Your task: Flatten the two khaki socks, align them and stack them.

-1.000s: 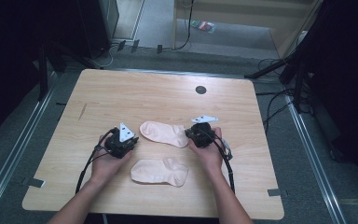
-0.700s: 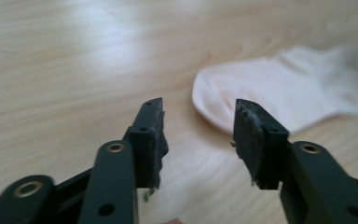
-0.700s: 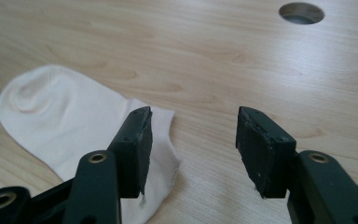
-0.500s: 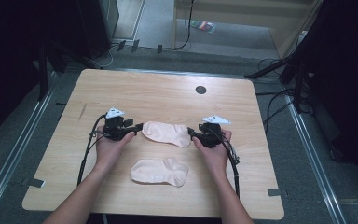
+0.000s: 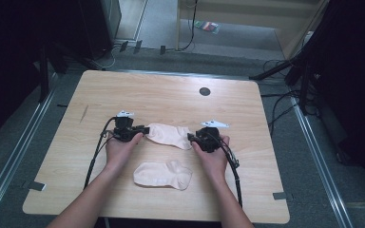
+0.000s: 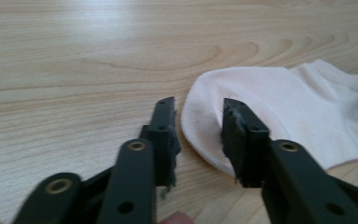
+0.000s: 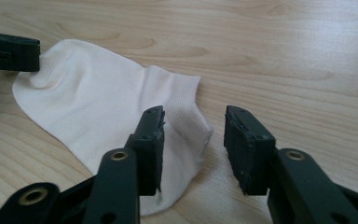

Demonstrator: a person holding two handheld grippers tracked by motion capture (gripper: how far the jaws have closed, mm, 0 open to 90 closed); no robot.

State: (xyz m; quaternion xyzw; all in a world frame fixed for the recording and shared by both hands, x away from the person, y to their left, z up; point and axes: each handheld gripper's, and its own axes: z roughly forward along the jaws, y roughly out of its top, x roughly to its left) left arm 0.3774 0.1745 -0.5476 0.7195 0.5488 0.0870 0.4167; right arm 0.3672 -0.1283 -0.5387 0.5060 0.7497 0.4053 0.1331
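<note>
No legible text, label, brand, number or sign was present on any surface in the three views.
</note>
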